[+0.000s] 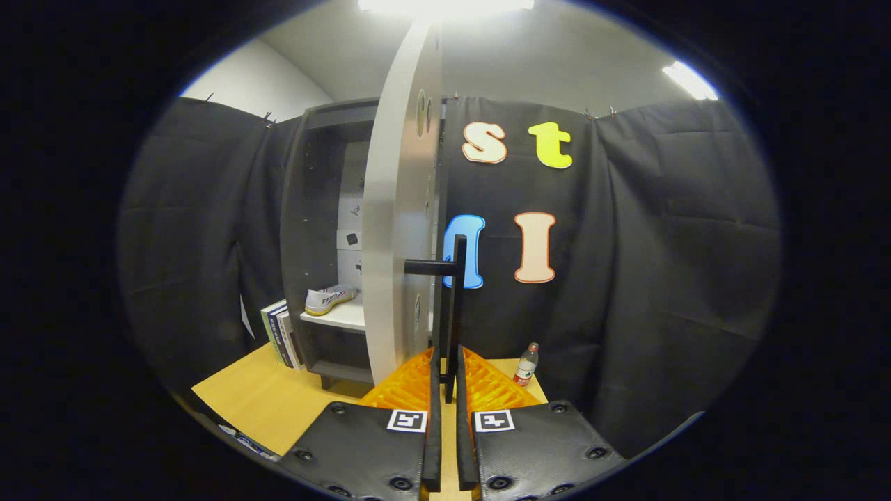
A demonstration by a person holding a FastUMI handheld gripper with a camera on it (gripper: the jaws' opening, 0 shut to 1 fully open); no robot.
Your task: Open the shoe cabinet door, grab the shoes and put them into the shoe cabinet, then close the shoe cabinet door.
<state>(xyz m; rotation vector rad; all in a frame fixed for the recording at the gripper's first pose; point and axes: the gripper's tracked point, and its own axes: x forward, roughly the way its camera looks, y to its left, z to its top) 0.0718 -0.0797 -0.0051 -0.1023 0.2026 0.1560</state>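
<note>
The gripper [445, 376] is clenched on the lower end of the door handle [454, 313], a dark vertical bar that stands off the outer face of the cabinet door [393, 229] on a short stub; both fingers appear to press on the bar from its two sides. The door is swung wide open and is seen almost edge-on. To the left of the door, inside the shoe cabinet [317, 209], one shoe [330, 298] already lies on a pale shelf [344, 316]. Some books [282, 334] lean against the cabinet's left side, and a small bottle [526, 364] stands on the wooden table [257, 400] to the right of the door. The step in hand seems to be the closing of the door. The next move probably calls for a steady push along the door's arc toward the cabinet, keeping the grip firm until the door meets the frame.
</note>
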